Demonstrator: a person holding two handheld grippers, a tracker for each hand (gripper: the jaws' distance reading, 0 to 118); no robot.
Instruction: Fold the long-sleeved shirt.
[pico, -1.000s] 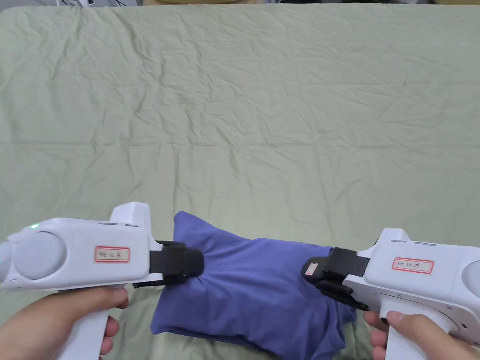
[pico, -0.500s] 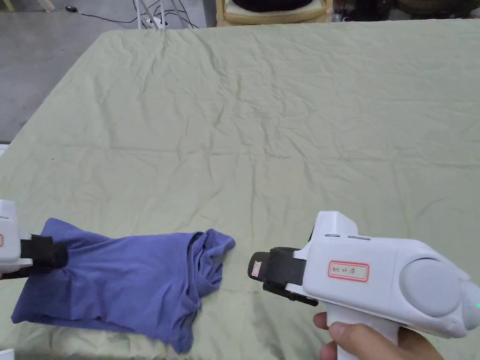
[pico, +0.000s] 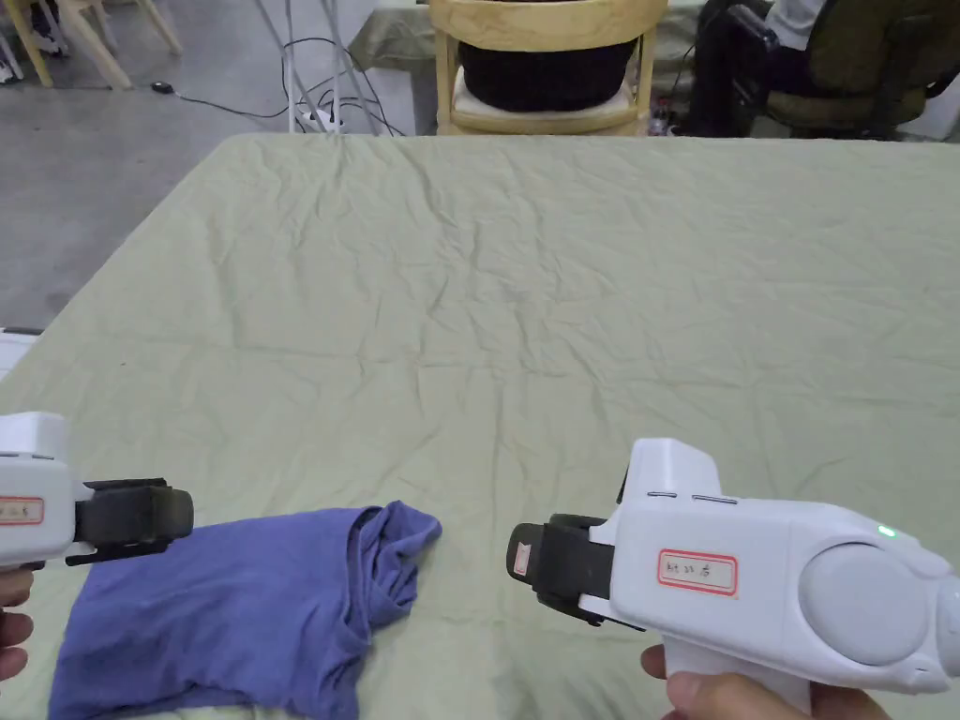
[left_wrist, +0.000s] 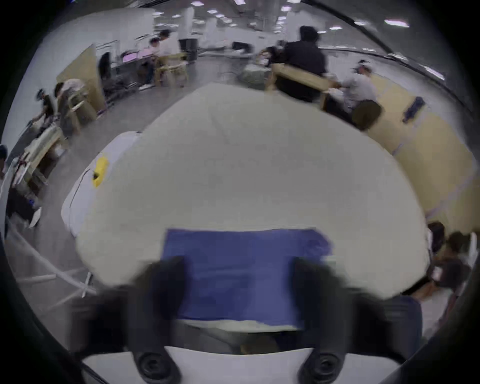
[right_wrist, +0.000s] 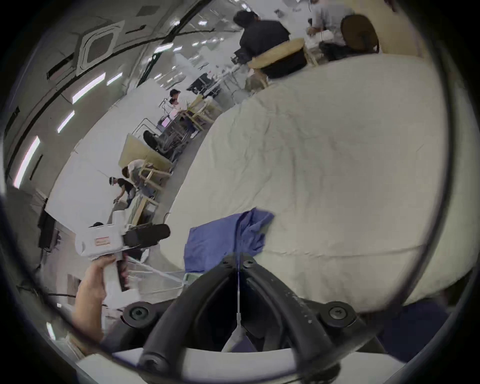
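The blue long-sleeved shirt lies folded into a compact bundle at the near left of the green-sheeted table, its bunched end pointing right. My left gripper hovers at the bundle's left end. In the left gripper view its jaws stand wide apart, blurred, over the shirt, with nothing between them. To the right of the bundle, clear of it, my right gripper hangs above the sheet. In the right gripper view its jaws meet at the tips, with the shirt beyond them and the left gripper farther left.
A wooden chair stands at the table's far edge, with cables on the floor to its left. A person sits in a chair at the far right. The table's left edge runs close to the shirt.
A second ago both grippers held the shirt. The right one let go first, and now the left has opened and lifted off. The bundle rests on the sheet. The head camera has tilted up.
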